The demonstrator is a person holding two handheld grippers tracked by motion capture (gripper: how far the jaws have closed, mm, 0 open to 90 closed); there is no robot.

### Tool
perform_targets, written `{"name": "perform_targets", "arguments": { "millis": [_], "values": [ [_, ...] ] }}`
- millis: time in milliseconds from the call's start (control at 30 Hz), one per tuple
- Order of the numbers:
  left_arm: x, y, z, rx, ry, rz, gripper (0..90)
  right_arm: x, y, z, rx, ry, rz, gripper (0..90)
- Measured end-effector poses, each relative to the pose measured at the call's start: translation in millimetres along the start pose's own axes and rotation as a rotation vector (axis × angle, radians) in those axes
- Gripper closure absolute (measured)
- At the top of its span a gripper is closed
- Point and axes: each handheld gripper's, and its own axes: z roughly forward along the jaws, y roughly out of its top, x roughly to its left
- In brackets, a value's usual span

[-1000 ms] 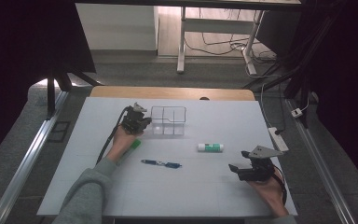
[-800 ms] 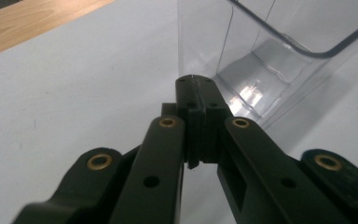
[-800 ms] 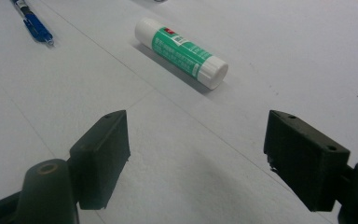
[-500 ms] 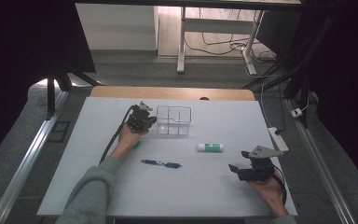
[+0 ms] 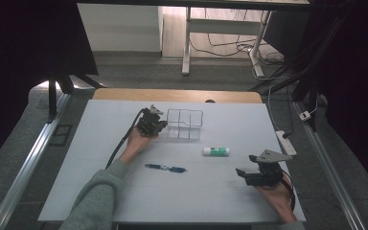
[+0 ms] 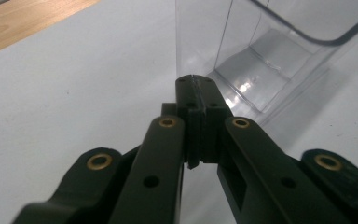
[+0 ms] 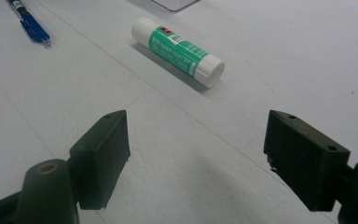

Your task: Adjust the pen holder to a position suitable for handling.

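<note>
The left gripper reaches forward on an outstretched grey-sleeved forearm, its jaws pressed flat together, while the right gripper rests low in the person's hand, its jaws spread wide apart.

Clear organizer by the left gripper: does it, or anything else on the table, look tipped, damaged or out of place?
Nothing stands out. The organizer stands upright and looks intact, with the shut left gripper at its side. The glue stick and pen lie flat on the table, apart from each other. The right gripper is open and holds nothing.
</note>
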Motion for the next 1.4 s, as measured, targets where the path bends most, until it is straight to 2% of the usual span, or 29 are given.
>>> {"name": "perform_targets", "arguments": {
  "millis": [367,533,633,800,900,933,1033,1067,1167,1233,1300,1400],
  "values": [
    [-5.1,-0.8,2.5,0.024,-0.015,0.020,88.7,-0.7,-0.4,-0.2,-0.002,0.003,0.000,22.0],
    [-4.8,-1.6,3.1,0.028,-0.024,0.016,88.6,-0.9,-0.3,-2.3,-0.005,-0.011,-0.001,22.0],
    [-4.4,-1.6,-0.1,0.021,-0.037,0.013,88.7,-1.5,-0.1,-3.0,-0.007,-0.003,0.003,22.0],
    [-5.5,-6.9,-13.5,-0.005,-0.043,0.025,88.7,-2.8,-0.8,-4.7,-0.010,-0.008,0.005,22.0],
    [-5.2,-12.7,-25.3,-0.016,-0.039,0.017,88.7,-3.7,-1.4,-5.1,-0.016,-0.002,0.012,22.0],
    [-6.8,-17.2,-34.1,-0.027,-0.035,0.020,88.7,-3.9,-1.5,-5.1,-0.017,-0.002,0.012,22.0],
    [-8.8,-21.5,-42.9,-0.040,-0.040,0.023,88.0,-3.9,-1.3,-5.2,-0.018,0.000,0.010,22.0],
    [-9.5,-23.6,-47.5,-0.050,-0.048,0.025,80.9,-3.7,-1.1,-5.0,-0.023,0.006,0.008,22.0],
    [-12.8,-30.2,-59.9,-0.066,-0.067,0.028,69.4,-3.4,-0.7,-5.5,-0.021,0.005,0.004,22.0],
    [-15.6,-35.0,-68.0,-0.071,-0.075,0.050,62.9,-3.5,-0.7,-5.6,-0.027,0.007,0.005,22.1],
    [-18.6,-40.9,-76.1,-0.071,-0.080,0.069,60.0,-3.6,-0.6,-5.6,-0.026,0.009,0.004,22.1],
    [-21.2,-52.5,-88.4,-0.080,-0.070,0.062,54.0,-3.4,-0.3,-5.3,-0.021,0.007,-0.002,22.4]
  ]
}}
